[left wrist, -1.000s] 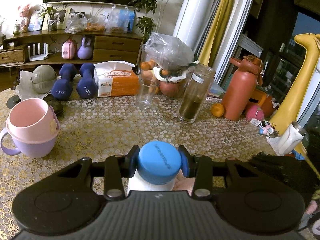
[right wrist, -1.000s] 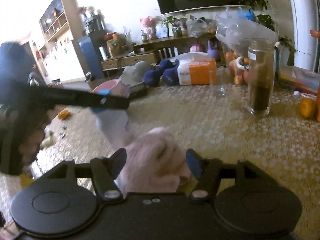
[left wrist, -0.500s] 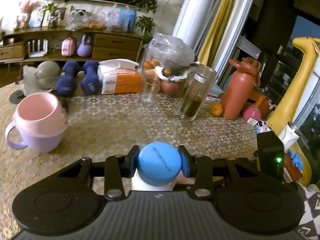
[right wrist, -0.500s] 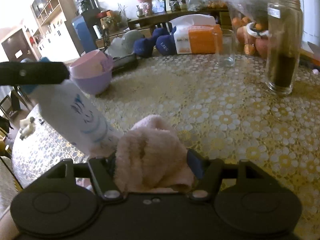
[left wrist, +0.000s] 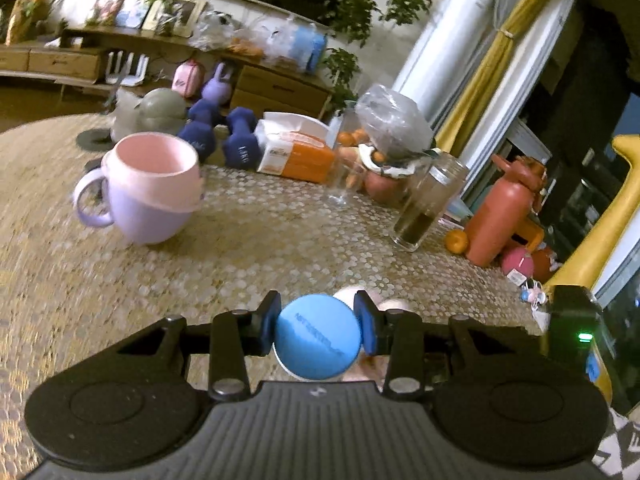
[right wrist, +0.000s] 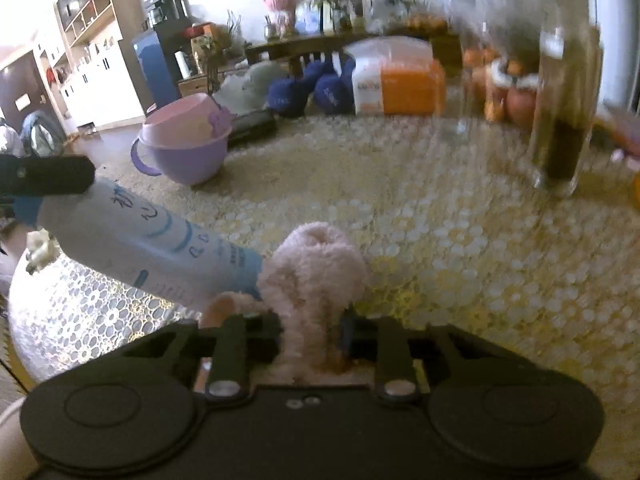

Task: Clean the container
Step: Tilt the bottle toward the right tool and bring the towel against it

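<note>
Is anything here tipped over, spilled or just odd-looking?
No spill shows. The one oddity: the white bottle is held tilted in the air by its blue cap in the left gripper, its base against the pink cloth in the right gripper.

Both wrist views look low across the table (left wrist: pixel 280 248), sharing the mug (left wrist: pixel 152 196)

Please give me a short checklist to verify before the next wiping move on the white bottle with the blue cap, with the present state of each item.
1. Left tongs shut on the blue cap: ok.
2. Right tongs shut on the pink cloth: ok.
3. Cloth touching the white bottle at its lower end: ok.
4. Bottle tilted, its bottom off the table: ok.
5. Purple mug and glass jar apart from the bottle: ok.
6. Bottle surface already clean: cannot tell.
</note>
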A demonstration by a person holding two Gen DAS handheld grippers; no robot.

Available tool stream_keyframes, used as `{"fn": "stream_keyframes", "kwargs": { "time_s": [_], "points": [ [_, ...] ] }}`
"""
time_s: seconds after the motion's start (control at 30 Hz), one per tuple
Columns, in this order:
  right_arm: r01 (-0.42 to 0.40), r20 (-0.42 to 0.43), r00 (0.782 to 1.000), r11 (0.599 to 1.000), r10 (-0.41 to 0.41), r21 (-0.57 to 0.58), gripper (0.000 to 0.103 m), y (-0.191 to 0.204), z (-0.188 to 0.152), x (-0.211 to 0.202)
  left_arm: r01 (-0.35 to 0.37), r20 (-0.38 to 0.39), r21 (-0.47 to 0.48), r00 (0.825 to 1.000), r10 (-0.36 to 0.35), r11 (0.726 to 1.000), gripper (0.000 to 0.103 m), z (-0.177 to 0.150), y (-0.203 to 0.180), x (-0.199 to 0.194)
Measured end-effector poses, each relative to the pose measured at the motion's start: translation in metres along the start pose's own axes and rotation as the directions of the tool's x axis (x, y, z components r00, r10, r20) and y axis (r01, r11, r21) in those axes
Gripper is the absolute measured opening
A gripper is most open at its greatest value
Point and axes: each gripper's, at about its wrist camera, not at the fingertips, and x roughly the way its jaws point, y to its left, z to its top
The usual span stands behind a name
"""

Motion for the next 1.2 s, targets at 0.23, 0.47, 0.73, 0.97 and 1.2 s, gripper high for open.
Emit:
{"fn": "stream_keyframes", "kwargs": {
  "time_s": [0.23, 0.47, 0.73, 0.97, 1.2],
  "points": [
    [-0.201, 0.179, 0.965, 0.979, 0.191, 0.035, 0.022, 0.024, 0.021, -0.065, 0.005, 0.019, -0.037, 1.000, -0.004, 0.999, 0.038, -0.007, 0.006, -0.003],
    [-0.257, 0.135, 0.959, 0.966, 0.250, 0.037, 0.022, 0.044, 0.029, -0.038, -0.003, 0.017, -0.063, 1.000, 0.004, 0.998, 0.038, -0.007, 0.009, -0.004],
    [-0.121, 0.049, 0.992, 0.985, 0.116, 0.122, 0.022, 0.009, 0.020, 0.007, 0.005, 0.014, -0.060, 1.000, -0.004, 0.998, 0.038, -0.005, 0.013, -0.002],
    [0.040, -0.049, 0.998, 0.995, -0.035, 0.093, 0.022, -0.006, 0.005, 0.024, 0.014, 0.007, -0.054, 1.000, -0.014, 0.998, 0.038, -0.010, 0.012, -0.004],
    [0.016, 0.049, 0.999, 0.996, -0.020, 0.089, 0.022, -0.008, 0.001, -0.031, 0.025, -0.016, -0.114, 1.000, -0.027, 0.993, 0.037, -0.025, 0.021, -0.014]
  ]
}}
